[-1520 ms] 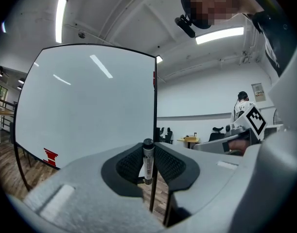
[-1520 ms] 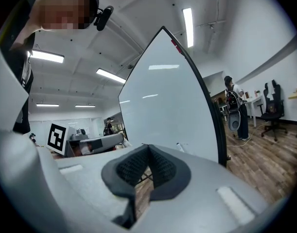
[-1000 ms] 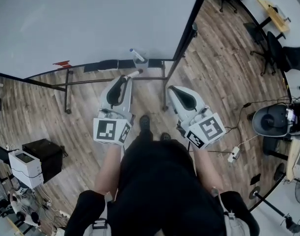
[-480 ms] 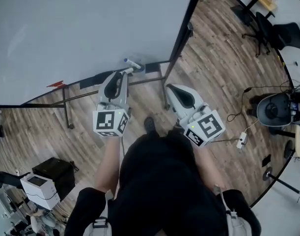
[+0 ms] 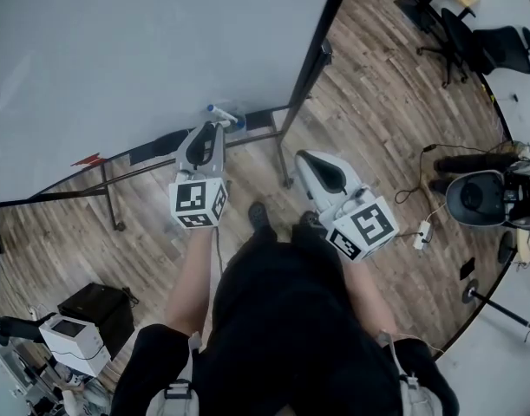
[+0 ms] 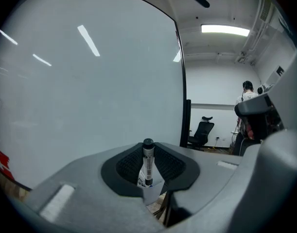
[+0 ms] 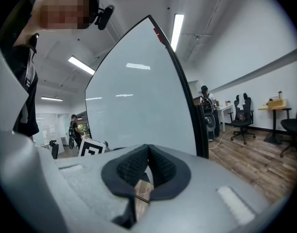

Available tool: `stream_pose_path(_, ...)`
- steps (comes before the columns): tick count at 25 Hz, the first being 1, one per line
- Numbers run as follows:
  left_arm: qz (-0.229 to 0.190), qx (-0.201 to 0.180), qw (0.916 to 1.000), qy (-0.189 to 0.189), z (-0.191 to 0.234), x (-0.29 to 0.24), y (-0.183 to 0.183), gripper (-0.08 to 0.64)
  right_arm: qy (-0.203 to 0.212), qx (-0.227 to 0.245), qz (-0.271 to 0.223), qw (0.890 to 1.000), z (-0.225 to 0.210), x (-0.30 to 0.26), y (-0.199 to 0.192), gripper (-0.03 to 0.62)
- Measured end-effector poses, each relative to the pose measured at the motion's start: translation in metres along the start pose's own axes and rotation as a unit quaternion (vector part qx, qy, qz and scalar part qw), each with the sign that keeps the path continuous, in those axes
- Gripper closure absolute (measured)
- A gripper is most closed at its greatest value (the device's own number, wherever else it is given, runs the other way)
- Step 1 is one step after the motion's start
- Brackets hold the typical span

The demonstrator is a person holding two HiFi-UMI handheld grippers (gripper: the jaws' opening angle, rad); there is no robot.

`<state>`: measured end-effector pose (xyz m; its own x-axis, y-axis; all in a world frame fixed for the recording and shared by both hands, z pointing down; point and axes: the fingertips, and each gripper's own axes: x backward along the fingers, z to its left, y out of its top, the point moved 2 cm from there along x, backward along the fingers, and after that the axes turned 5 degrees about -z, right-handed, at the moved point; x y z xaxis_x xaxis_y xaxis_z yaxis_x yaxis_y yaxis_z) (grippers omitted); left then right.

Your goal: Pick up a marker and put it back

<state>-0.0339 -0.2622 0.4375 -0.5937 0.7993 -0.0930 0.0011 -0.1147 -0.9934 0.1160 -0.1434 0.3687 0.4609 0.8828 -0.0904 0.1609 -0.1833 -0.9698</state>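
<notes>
The marker (image 6: 148, 161) stood with its long axis running straight up the left gripper view. Its black end was uppermost and its lower end was down at a small white cup (image 6: 151, 194); I couldn't tell whether that end sat inside the cup. Its barrel was white, with a strip of dark print and a dark band near the bottom.

You had it clamped between the fingers (image 6: 126, 165) of your left gripper (image 5: 212, 130), which pinched the barrel from either side. In the head view that gripper reached forward, roughly level, to the foot of the whiteboard (image 5: 143, 50), with its tag cube (image 5: 199, 203) nearest you. A second marker (image 5: 219, 112), white with a blue tip, lay just beyond its tip.

You held your right gripper (image 5: 310, 159) back, nearer your body and over the wood floor (image 5: 377, 102). Its fingers (image 7: 131, 166) were together with nothing between them.
</notes>
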Motion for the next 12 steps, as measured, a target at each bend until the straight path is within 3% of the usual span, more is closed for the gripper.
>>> stream_pose_path(12, 0.034, -0.03, 0.9989, -0.007, -0.002, -0.018, -0.028, 0.48, -0.013, -0.007, 0.009, 1.0, -0.005, -0.001, -0.007, 0.591)
